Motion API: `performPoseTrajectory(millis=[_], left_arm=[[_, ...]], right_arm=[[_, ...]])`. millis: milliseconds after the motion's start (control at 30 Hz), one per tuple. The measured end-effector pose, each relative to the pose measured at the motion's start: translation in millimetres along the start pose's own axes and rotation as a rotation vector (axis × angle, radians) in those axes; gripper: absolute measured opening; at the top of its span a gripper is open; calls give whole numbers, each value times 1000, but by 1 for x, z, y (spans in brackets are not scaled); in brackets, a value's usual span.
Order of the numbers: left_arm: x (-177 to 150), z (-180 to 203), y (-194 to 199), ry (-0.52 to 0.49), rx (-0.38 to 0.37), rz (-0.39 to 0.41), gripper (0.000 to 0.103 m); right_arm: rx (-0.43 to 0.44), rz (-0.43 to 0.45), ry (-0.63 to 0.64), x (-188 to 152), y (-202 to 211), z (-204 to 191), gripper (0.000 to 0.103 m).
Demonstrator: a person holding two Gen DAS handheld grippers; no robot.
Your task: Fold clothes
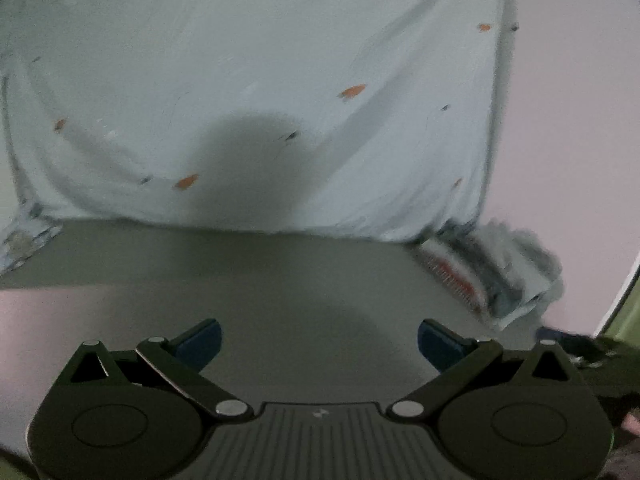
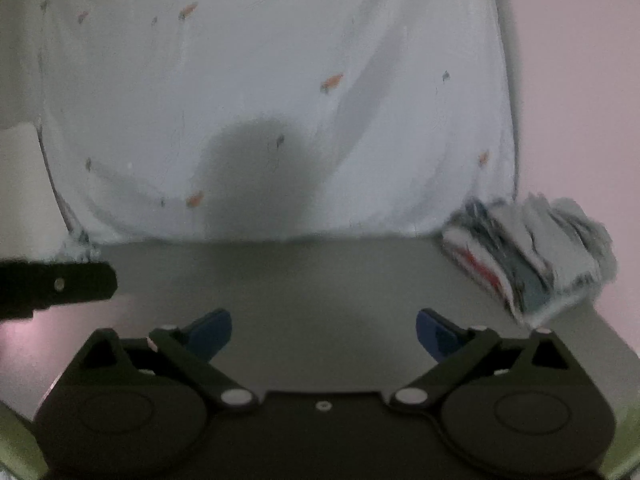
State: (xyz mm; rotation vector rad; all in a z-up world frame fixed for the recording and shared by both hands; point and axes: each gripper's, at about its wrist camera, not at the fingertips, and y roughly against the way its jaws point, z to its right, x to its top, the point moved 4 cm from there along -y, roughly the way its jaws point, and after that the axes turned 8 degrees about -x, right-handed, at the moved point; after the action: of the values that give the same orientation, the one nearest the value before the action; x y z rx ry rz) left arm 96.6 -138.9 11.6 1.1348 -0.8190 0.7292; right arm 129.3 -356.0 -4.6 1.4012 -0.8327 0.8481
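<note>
A white garment (image 1: 256, 92) with small orange and dark prints lies spread flat on the table ahead of both grippers; it also shows in the right wrist view (image 2: 260, 92). Its near hem runs across both views just beyond the fingertips. My left gripper (image 1: 319, 344) is open and empty, hovering over bare table short of the hem. My right gripper (image 2: 323, 334) is open and empty, likewise short of the hem. Part of the left gripper (image 2: 60, 284) shows at the left edge of the right wrist view.
A stack of folded clothes (image 1: 492, 276) sits at the right, by the garment's near right corner; it also shows in the right wrist view (image 2: 532, 256). The pale table (image 1: 568, 120) extends to the right. A patterned fabric corner (image 1: 24, 236) lies at the left.
</note>
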Motion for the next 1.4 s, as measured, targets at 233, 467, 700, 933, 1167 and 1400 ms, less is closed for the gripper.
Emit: performPoseTrajectory(millis=[233, 467, 700, 933, 1167, 1400], left_arm=[[-54, -49, 40, 28, 84, -125, 103], [-62, -71, 58, 69, 85, -120, 103], [-65, -80, 63, 58, 82, -115, 103], [-58, -90, 60, 51, 83, -104, 103], [-53, -91, 56, 34, 85, -96, 103], [-51, -92, 58, 18, 102, -91, 103]], right_arm=[[-22, -74, 37, -45, 45, -52, 99], [-18, -21, 92, -54, 81, -80, 99], [-23, -24, 76, -56, 84, -90, 99], [-19, -15, 83, -52, 79, -100, 99], [-11, -14, 87, -50, 75, -108, 99], [4, -11, 90, -50, 78, -112, 99]])
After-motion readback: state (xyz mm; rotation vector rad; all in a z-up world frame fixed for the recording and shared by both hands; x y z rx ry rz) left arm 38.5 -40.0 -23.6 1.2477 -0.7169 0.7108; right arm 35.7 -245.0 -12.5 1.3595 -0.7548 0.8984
